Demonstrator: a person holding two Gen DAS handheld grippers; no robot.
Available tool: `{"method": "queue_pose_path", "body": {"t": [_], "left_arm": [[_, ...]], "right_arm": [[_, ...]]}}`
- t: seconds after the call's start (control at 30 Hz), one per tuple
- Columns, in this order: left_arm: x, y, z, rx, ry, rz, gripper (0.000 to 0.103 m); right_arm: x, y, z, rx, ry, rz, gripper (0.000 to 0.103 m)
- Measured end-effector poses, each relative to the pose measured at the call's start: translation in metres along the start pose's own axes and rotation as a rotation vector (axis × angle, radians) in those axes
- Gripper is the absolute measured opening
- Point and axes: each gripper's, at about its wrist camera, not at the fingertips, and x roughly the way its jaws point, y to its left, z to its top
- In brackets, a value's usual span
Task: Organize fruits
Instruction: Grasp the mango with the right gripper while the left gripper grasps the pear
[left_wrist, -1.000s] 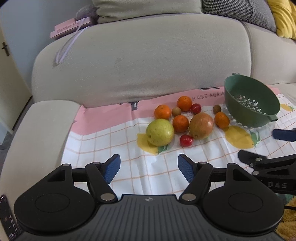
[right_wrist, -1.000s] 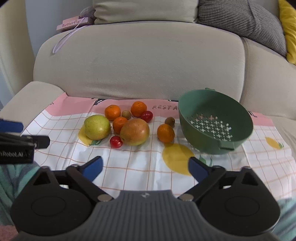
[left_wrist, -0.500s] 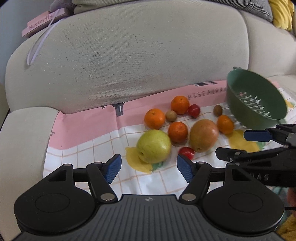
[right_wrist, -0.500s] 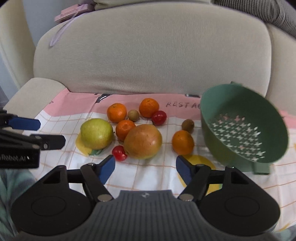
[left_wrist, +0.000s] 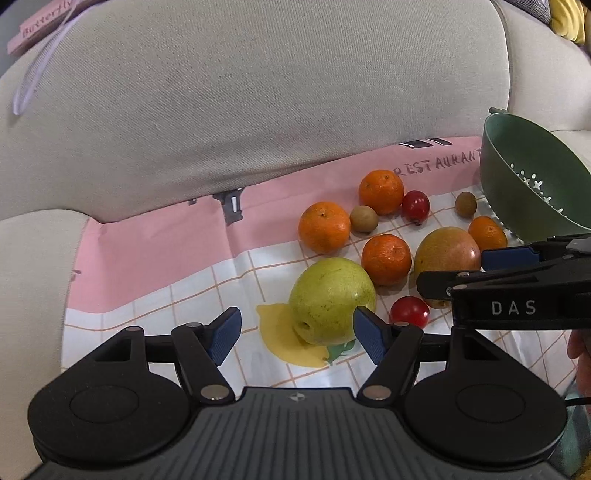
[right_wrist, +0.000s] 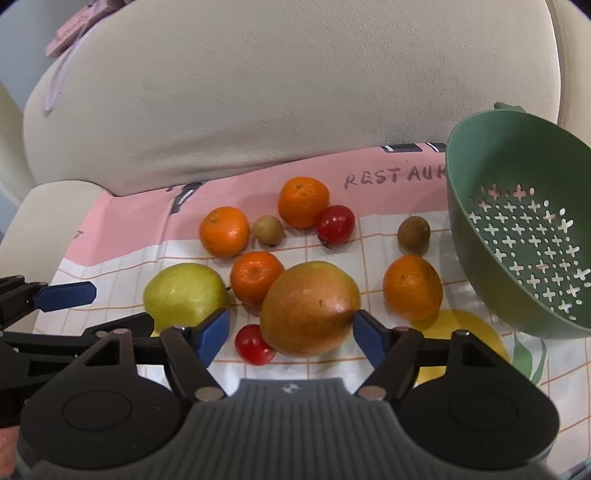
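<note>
Fruit lies on a pink and white checked cloth (left_wrist: 147, 258) spread on a sofa seat. My left gripper (left_wrist: 297, 336) is open just before a large green fruit (left_wrist: 332, 299), which sits towards its right pad. In the right wrist view a red-yellow mango (right_wrist: 310, 308) lies between the open fingers of my right gripper (right_wrist: 291, 336), nearer the right pad and with a gap at the left pad. Around them lie several oranges (right_wrist: 224, 230), two red fruits (right_wrist: 336, 223) and two small brown fruits (right_wrist: 413, 229). An empty green colander (right_wrist: 517, 240) leans at the right.
The beige sofa backrest (left_wrist: 258, 110) rises right behind the fruit, and an armrest (left_wrist: 33, 277) borders the cloth on the left. The two grippers are side by side and close. A pink book (left_wrist: 40, 26) rests on top of the backrest.
Both grippers have come forward and down towards the fruit. The right gripper's jaws have narrowed and now flank the mango. The left gripper has drawn up to the green fruit.
</note>
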Motion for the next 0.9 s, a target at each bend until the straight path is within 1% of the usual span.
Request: {"method": "queue_pose_path", "body": {"t": [0.1, 0.13, 0.23, 0.37, 0.43, 0.53, 0.73, 0.9], "left_arm": [[0.007, 0.004, 0.001, -0.014, 0.0, -0.011, 0.082], [0.008, 0.005, 0.001, -0.017, -0.004, -0.02, 0.083], [0.012, 0.007, 0.004, -0.023, -0.019, -0.057, 0.084], [0.018, 0.006, 0.007, -0.013, -0.028, -0.082, 0.084], [0.022, 0.005, 0.008, -0.015, -0.028, -0.104, 0.084], [0.028, 0.004, 0.008, -0.022, -0.027, -0.125, 0.084], [0.038, 0.014, 0.009, -0.104, -0.015, -0.199, 0.084], [0.043, 0.019, 0.007, -0.149, -0.003, -0.232, 0.084]], "right_arm": [[0.006, 0.0, 0.004, -0.009, 0.004, -0.022, 0.072], [0.008, -0.001, 0.005, -0.006, 0.012, -0.026, 0.072], [0.017, -0.006, 0.008, 0.036, 0.05, -0.022, 0.071], [0.026, -0.009, 0.007, 0.062, 0.086, -0.026, 0.07], [0.028, -0.01, 0.007, 0.072, 0.096, -0.03, 0.068], [0.033, -0.011, 0.008, 0.08, 0.113, -0.035, 0.062], [0.036, -0.015, 0.011, 0.093, 0.123, -0.023, 0.061], [0.033, -0.015, 0.011, 0.076, 0.125, -0.015, 0.061]]}}
